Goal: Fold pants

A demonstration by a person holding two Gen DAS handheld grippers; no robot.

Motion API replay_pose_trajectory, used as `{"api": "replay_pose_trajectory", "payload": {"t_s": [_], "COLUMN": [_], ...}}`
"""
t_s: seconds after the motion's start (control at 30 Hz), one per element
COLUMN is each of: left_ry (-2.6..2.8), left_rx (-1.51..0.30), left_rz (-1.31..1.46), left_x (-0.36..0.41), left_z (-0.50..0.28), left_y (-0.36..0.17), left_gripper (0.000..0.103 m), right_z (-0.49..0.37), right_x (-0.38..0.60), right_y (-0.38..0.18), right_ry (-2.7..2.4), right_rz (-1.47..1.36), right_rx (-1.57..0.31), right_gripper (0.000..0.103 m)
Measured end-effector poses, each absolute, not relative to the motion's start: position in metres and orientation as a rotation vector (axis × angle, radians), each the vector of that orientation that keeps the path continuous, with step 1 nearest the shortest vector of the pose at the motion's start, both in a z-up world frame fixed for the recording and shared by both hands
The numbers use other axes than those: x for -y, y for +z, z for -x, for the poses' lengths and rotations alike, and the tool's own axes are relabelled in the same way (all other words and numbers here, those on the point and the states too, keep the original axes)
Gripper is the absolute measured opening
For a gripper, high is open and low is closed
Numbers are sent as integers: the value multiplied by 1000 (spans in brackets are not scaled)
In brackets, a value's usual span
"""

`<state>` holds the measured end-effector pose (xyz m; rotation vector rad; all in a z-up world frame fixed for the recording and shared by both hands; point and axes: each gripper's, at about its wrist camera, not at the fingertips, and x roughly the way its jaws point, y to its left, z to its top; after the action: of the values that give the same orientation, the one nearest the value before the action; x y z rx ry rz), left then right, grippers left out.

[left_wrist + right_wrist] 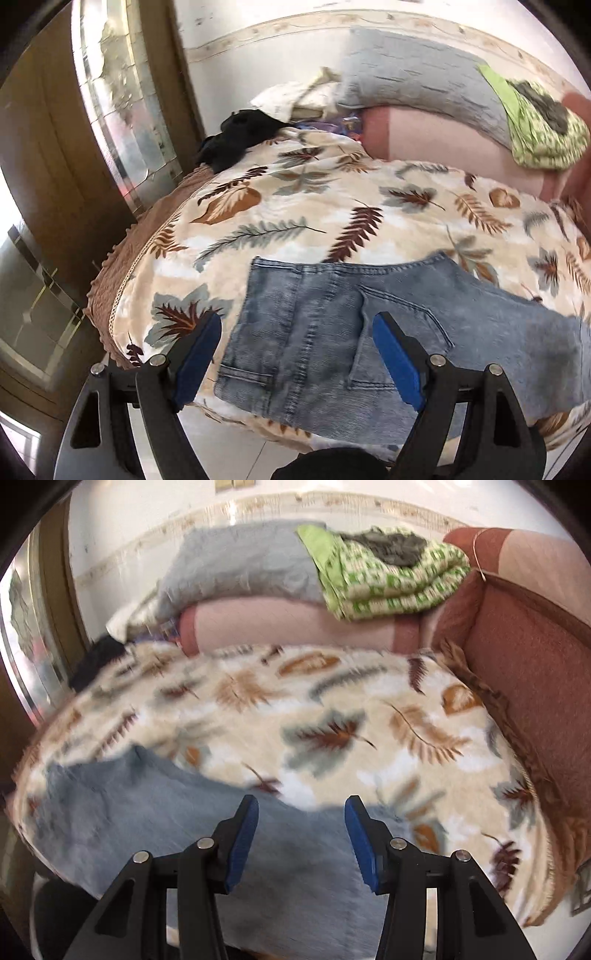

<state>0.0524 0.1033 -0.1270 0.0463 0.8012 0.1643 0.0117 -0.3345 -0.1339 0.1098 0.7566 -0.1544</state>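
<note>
Light blue denim pants (332, 332) lie spread on a leaf-patterned blanket (295, 206) at the bed's near edge, waistband toward the left, back pocket up. My left gripper (297, 328) is open and empty, hovering over the waist and pocket area. In the right wrist view the pants (166, 819) are blurred and run from the left down to the near edge. My right gripper (301, 810) is open and empty above the leg part of the pants.
At the back of the bed lie a grey pillow (240, 565), a folded green patterned quilt (388, 579) and a pink bolster (295, 627). A black garment (240, 136) lies at the far left corner. A red padded bed side (535, 664) stands at the right. A mirrored door (122, 110) stands on the left.
</note>
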Motion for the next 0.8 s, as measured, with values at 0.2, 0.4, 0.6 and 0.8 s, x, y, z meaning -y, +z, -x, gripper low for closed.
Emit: {"api": "replay_pose_trajectory", "payload": {"t_s": [0.2, 0.4, 0.6, 0.8], "left_ry": [126, 103, 88, 95], "left_rx": [-771, -776, -739, -645], "left_rz": [-29, -72, -66, -143], "left_x": [-108, -98, -84, -61], "left_z": [-32, -15, 0, 14], "left_y": [-122, -123, -106, -74], "left_gripper": [85, 85, 85, 85], "right_z": [-6, 32, 56, 72], "right_x": [286, 268, 271, 286], "right_y": [-127, -117, -110, -98], "right_ry": [-49, -46, -57, -86], "right_rz": [-122, -52, -12, -27], "right_rx": [-748, -695, -648, -592], "right_gripper": [55, 59, 59, 59]}}
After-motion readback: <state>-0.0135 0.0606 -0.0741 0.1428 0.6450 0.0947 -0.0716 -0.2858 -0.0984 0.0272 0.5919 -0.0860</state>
